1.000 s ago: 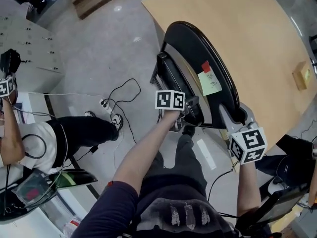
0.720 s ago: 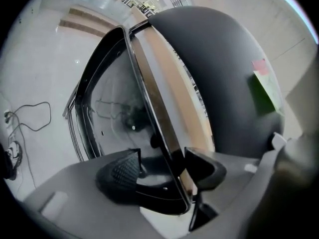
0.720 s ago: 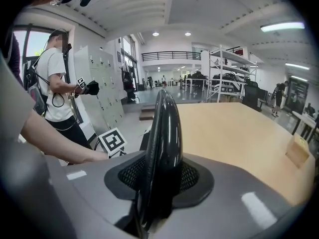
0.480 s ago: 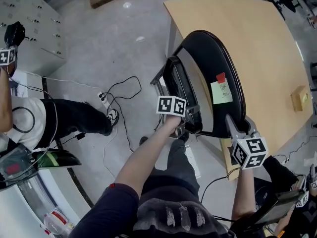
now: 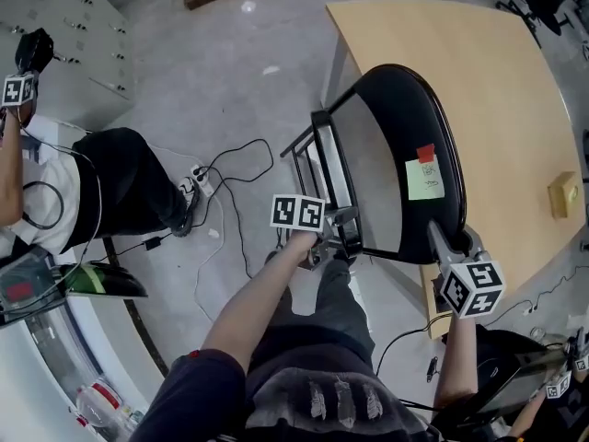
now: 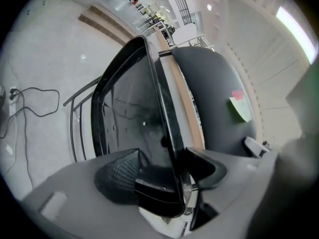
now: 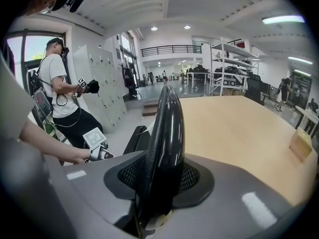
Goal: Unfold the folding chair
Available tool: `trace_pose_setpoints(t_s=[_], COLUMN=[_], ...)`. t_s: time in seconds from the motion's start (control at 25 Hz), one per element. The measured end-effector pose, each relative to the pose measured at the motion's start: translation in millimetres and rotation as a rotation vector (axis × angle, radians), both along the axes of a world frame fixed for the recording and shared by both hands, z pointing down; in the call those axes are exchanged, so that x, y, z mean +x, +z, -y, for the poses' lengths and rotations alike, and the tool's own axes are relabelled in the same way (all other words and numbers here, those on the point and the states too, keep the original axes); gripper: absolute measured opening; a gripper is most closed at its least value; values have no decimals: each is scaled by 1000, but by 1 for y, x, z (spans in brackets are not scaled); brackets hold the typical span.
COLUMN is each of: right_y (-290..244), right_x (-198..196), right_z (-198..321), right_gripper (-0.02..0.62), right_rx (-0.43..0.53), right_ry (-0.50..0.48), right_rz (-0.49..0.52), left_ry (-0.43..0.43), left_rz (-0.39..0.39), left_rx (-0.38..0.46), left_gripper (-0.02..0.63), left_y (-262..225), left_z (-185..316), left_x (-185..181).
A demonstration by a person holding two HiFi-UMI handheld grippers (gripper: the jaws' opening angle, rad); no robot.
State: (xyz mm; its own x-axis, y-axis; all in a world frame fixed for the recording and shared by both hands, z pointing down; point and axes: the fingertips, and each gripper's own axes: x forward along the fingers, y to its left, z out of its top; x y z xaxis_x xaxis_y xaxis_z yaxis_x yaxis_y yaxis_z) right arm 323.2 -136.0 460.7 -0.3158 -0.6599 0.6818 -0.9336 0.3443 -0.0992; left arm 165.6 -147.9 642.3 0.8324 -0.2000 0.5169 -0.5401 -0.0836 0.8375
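The black folding chair stands by the table with its backrest [image 5: 405, 136] towards it, a green sticky note [image 5: 423, 180] on the back. My left gripper [image 5: 342, 224] is shut on the near rim of the glossy seat [image 6: 129, 123]. The rim runs between the pads of the left gripper [image 6: 172, 178]. Its jaws have just been closing on that rim and then eased open slightly. My right gripper [image 5: 440, 238] is shut on the backrest's lower edge. In the right gripper view the backrest [image 7: 164, 133] rises upright out of the right gripper [image 7: 159, 183].
A light wooden table [image 5: 497, 72] lies right behind the chair, with a small box [image 5: 561, 194] on it. A power strip and cables [image 5: 198, 180] lie on the floor at left. Another person [image 5: 55, 182] sits at far left. My legs are just below the chair.
My left gripper has moved left, away from the backrest, with the seat's rim in it, and the gap between seat and backrest has widened. The right gripper has kept its hold.
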Motion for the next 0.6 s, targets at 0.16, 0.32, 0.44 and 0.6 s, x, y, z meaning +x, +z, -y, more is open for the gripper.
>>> trace_pose_setpoints(t_s=[0.16,0.32,0.44,0.6], right_y=[3,9,14,22], right_x=[-3,0,4,9], right_z=[-2,0,3,1], right_gripper=[138,141,143,149], right_rx=[-18,-53,-79,-114], right_ry=[-16,-6,2,24], right_rz=[2,1,0,1], left_ry=[-20,-65,-110,-121], left_rz=[-8,-24,-38,-35], left_rx=[21,17,11,27], left_gripper=[291,293,298,262], left_y=[-1,2,5,6], left_z=[-7,-14,-20,-27], left_x=[-23,-45,-65,-87])
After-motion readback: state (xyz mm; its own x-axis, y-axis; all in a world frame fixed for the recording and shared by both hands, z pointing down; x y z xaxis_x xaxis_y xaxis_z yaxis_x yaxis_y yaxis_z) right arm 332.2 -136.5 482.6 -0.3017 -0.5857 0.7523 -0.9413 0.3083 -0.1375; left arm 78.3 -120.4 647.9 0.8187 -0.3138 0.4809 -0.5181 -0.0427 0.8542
